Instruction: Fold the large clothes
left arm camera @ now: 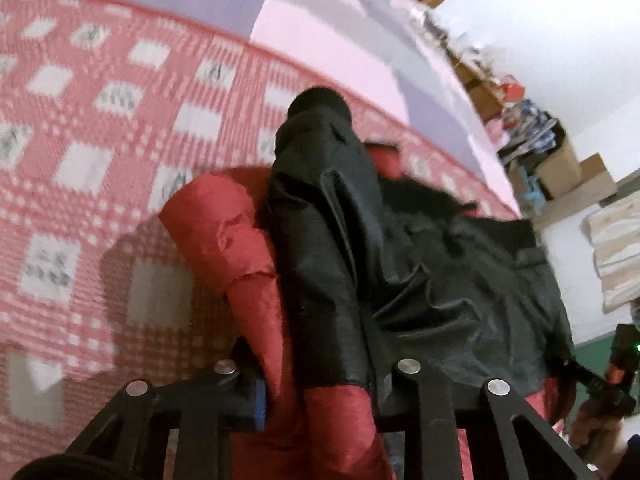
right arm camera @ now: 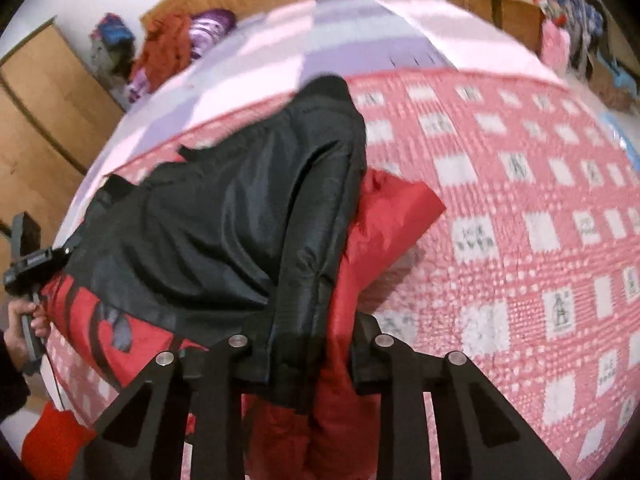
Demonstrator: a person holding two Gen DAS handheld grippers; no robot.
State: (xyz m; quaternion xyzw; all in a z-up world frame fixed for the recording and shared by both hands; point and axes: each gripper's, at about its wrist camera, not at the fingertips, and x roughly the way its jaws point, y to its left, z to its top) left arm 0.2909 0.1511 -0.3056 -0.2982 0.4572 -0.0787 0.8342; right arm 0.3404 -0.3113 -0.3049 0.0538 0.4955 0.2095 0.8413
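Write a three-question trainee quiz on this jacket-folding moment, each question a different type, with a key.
1. True or false: the left gripper has jacket fabric between its fingers.
2. The jacket lies on: A) wooden floor B) red-and-white patterned blanket C) metal table.
3. Fill in: the jacket's outer shell is black and its lining is ____.

Key: 1 true; 2 B; 3 red.

Jacket [left arm camera: 340, 240] hides both grippers' fingertips (bedspread [left arm camera: 80, 140] print blurred).
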